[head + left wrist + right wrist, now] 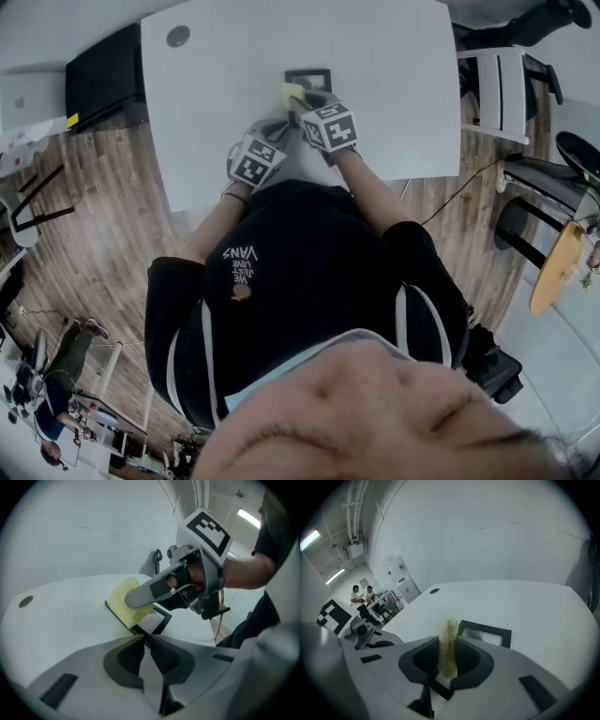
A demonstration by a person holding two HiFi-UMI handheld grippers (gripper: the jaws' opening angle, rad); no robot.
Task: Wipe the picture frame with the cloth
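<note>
A small black picture frame [307, 77] lies flat on the white table [394, 56]. My right gripper [300, 99] is shut on a yellow cloth [292, 93] and holds it down on the frame's left part. In the right gripper view the cloth [448, 644] stands bunched between the jaws, with the frame [485, 632] just beyond. In the left gripper view the cloth [125, 603] covers the frame's [155, 620] far half under the right gripper [136, 597]. My left gripper [146, 638] is shut, its tips at the frame's near edge; whether they touch it is unclear.
A round cable hole [178, 36] sits in the table's far left corner. A white chair [502, 89] stands to the right of the table, a black cabinet [103, 75] to its left. People [361, 595] sit far off in the room.
</note>
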